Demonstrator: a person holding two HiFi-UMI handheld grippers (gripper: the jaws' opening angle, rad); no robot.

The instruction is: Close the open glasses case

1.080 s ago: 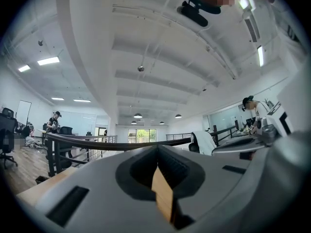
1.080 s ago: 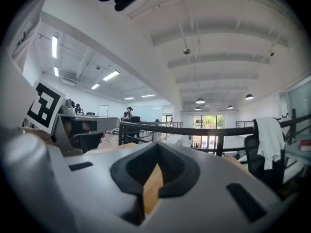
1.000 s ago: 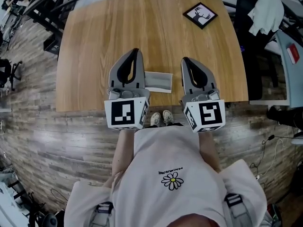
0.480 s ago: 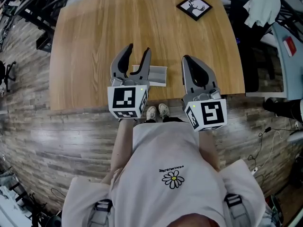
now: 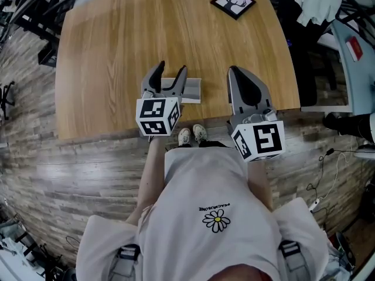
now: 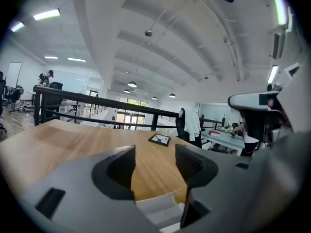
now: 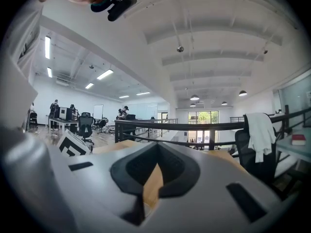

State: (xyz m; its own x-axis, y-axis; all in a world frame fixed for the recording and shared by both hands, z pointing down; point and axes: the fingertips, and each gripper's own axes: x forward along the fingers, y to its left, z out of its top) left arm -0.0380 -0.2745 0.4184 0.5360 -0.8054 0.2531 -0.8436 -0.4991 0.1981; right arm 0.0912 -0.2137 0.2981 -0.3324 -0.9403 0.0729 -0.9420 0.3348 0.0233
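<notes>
The open glasses case [image 5: 193,91] is a flat pale grey thing lying near the front edge of the wooden table [image 5: 111,45]. My left gripper [image 5: 171,69] is low over its left end and its jaws are opening. In the left gripper view the case's pale edge [image 6: 156,209] shows low between the fingers, and the pads do not press on it. My right gripper [image 5: 236,71] hovers to the right of the case, apart from it. Its jaws are shut with nothing in them, and the tips meet in the right gripper view [image 7: 155,163].
A black-framed deer picture [image 5: 232,3] lies at the table's far right corner and also shows in the left gripper view [image 6: 159,139]. A dark chair draped with white cloth [image 5: 319,7] stands to the right of the table. A black railing [image 6: 73,101] runs behind.
My left gripper has sunk toward the table and its jaws have gone from shut to wide apart, now astride the case's left end. The right gripper has hardly moved.
</notes>
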